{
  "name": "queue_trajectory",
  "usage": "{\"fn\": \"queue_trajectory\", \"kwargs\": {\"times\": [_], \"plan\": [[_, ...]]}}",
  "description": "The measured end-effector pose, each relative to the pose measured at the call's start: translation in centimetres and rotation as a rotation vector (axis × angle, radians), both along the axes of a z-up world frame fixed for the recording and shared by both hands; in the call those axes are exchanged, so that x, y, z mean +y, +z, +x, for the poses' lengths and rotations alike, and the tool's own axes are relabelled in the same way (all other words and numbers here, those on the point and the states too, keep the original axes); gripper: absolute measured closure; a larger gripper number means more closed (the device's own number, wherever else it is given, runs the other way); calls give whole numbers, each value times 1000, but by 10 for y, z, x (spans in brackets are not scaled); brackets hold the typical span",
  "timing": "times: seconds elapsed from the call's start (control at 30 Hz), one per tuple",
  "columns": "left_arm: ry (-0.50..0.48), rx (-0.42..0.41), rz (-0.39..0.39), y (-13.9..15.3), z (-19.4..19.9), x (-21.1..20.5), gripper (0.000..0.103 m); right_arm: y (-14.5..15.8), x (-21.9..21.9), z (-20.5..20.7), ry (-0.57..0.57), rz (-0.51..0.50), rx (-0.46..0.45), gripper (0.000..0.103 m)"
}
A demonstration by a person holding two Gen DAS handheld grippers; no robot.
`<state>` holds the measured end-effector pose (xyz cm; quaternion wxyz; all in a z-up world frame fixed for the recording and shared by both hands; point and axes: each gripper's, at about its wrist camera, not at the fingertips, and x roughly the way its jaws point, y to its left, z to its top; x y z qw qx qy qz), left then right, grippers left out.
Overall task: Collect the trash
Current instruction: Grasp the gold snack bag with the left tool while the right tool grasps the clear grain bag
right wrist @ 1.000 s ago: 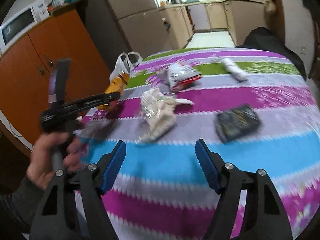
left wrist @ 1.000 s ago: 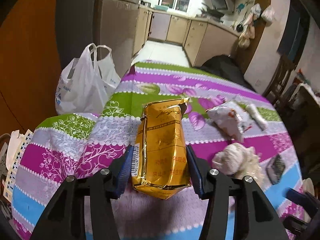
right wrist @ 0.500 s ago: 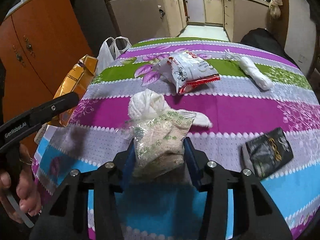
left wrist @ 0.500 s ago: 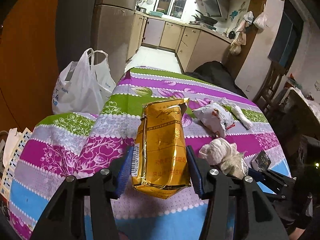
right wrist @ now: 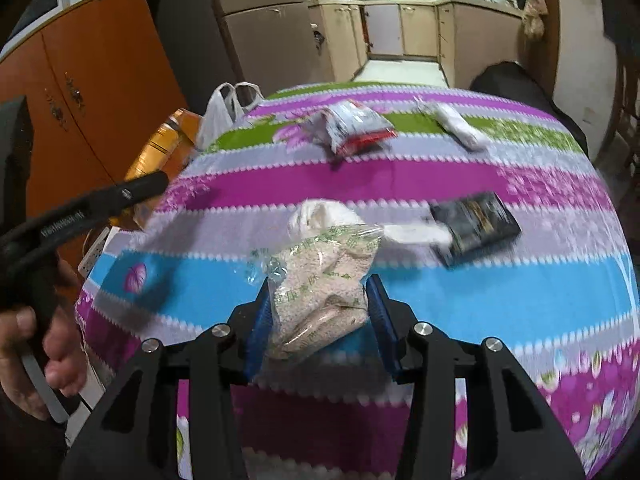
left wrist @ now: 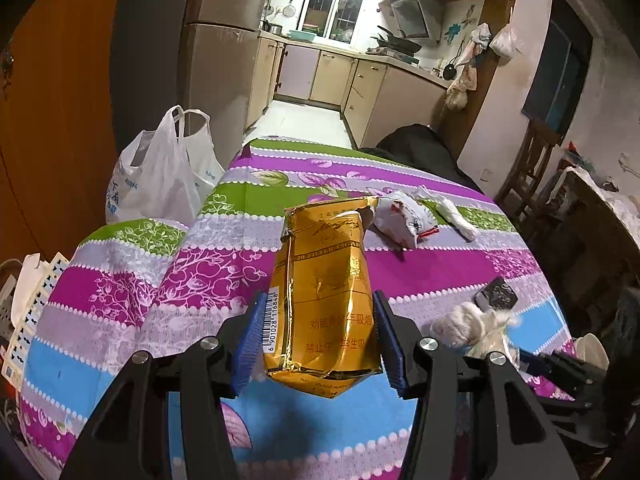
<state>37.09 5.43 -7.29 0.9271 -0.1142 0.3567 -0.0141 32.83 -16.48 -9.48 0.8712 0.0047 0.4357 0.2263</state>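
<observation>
My left gripper (left wrist: 319, 330) is shut on a gold foil packet (left wrist: 324, 264), held upright above the striped tablecloth (left wrist: 224, 240). My right gripper (right wrist: 320, 306) has a clear bag of pale granules (right wrist: 320, 276) pressed between its blue pads. Its jaws are easing open a little. A white crumpled wad (right wrist: 320, 216) lies at the bag's far end. On the cloth lie a white and red snack bag (right wrist: 352, 128), a white rolled wad (right wrist: 460, 126) and a black packet (right wrist: 476, 220). A white plastic bag (left wrist: 160, 176) hangs off the table's far left corner.
An orange cupboard (right wrist: 100, 80) and a grey fridge (left wrist: 216, 60) stand left of the table. A dark chair back (right wrist: 516, 84) is behind the far edge. The hand holding the left gripper (right wrist: 32, 340) shows at the left of the right wrist view.
The right gripper went from open above the cloth to closed on the clear granule bag, then drew it toward the near edge. The left gripper moved along the table still holding the gold packet.
</observation>
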Motion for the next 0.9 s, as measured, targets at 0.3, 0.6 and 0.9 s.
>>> {"fn": "queue_trajectory", "kwargs": {"times": [0.3,0.6,0.9], "plan": [[-35,-3,-11,3,-11,-9,49,-8,-4,-14,-33,-30,26,56],[-42,10,-27,-1,-15,-11,49,0,-17,-28,-103,-59,-29,38],[-52,11,-48,-1,-14,-10,49,2,-13,-28,-43,-74,-18,56]]}}
